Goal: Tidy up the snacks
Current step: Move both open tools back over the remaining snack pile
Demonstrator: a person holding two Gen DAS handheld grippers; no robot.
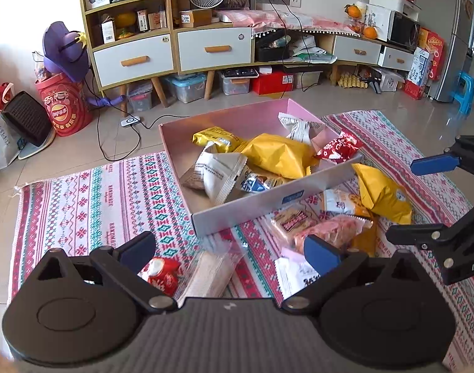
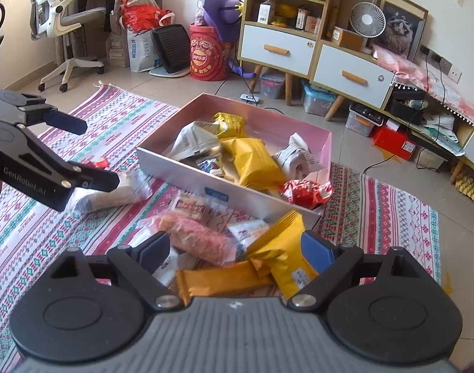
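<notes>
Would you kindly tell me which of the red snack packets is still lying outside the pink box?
The small red packet on the rug by the left claw; the other red packet already sits inside the pink box, at its right corner.

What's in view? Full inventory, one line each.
box: 1, pink, on rug, holding snack packs
yellow packs: 2 in box; others on rug near box
white packs: 2 in box
red pack: 1, box's right corner
red pack on rug: 1, by left hand-held gripper
clear packs: 1 left of box, several in front
rug: 1, red-teal pattern
cabinet: wood, white drawers, behind
left hand-held gripper: open, empty
right hand-held gripper: open, above packs
</notes>
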